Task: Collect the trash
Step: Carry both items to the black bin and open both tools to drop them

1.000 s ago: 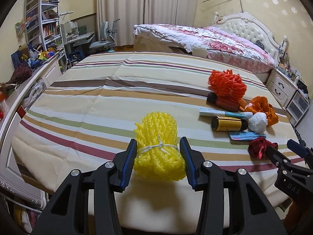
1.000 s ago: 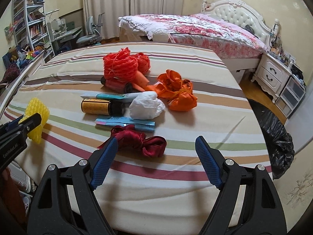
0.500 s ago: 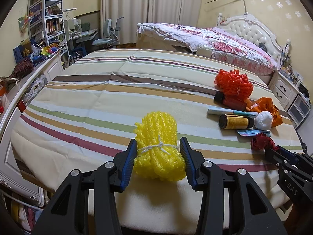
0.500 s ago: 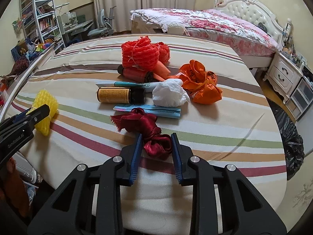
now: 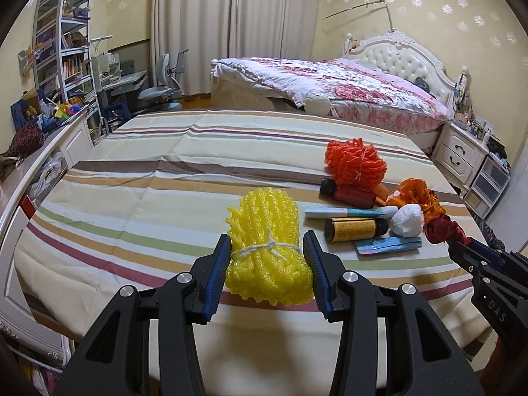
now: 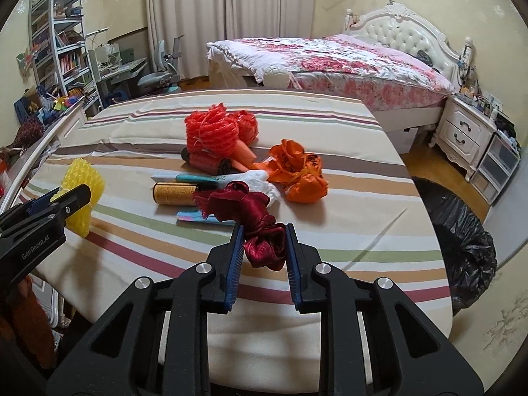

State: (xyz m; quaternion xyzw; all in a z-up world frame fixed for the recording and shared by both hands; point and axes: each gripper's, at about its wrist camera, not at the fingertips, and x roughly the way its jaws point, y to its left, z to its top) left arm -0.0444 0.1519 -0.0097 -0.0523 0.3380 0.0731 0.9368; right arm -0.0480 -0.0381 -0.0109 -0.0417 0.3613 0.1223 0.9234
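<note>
Together, both grippers are clamping trash above a striped bedspread (image 5: 138,178): the left gripper (image 5: 267,264) is squeezing a yellow foam net (image 5: 267,247), the right gripper (image 6: 264,247) a dark red ribbon (image 6: 250,214). Only the right view is showing the black trash bag (image 6: 462,244) on the floor beside the bed.

Black left gripper (image 5: 269,257) and right gripper (image 6: 264,247): blue-padded jaws, silver screws.
</note>
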